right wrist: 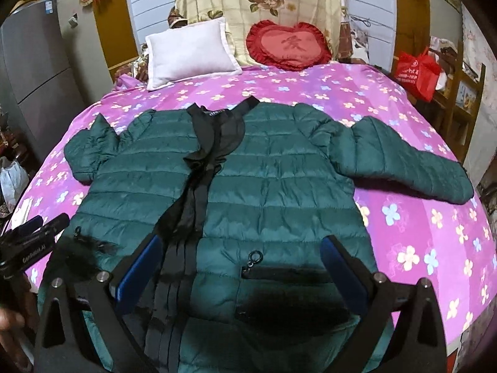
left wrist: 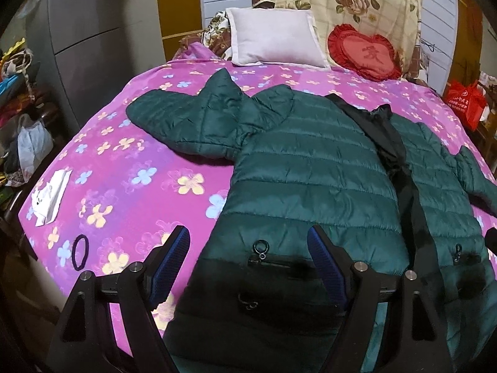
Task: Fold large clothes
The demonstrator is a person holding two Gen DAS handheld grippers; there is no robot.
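A: What is nearest in the left cam?

B: The left gripper [left wrist: 248,267], jaws wide apart, nothing between them. It hangs over the bottom hem of the jacket [left wrist: 310,168], above the left pocket w/ a ring zip pull [left wrist: 260,246]. I cannot tell if the fingers touch the fabric.

A: And the right one?

B: The right gripper [right wrist: 242,270] is also spread wide and holds nothing. It is over the hem too, near the black front strip [right wrist: 189,205] and the other pocket's zip pull [right wrist: 255,256]. At the far left edge of that view, a hand [right wrist: 12,323] holds the left tool.

A: Where is the jacket exactly?

B: Dark green, quilted, flat on the pink flower bedcover [left wrist: 124,161], front side up, hem toward the cams, collar toward the pillows. Both sleeves lie out to the sides; the left sleeve [left wrist: 186,118] is a bit bunched.

A: Other things?

B: A black hair tie [left wrist: 80,251] and white paper [left wrist: 51,199] on the cover, left of the jacket. Further back, a white pillow [left wrist: 273,39] and a red heart cushion [left wrist: 363,51], approx. side by side. A red bag [right wrist: 417,71] is beside the bed, at right.
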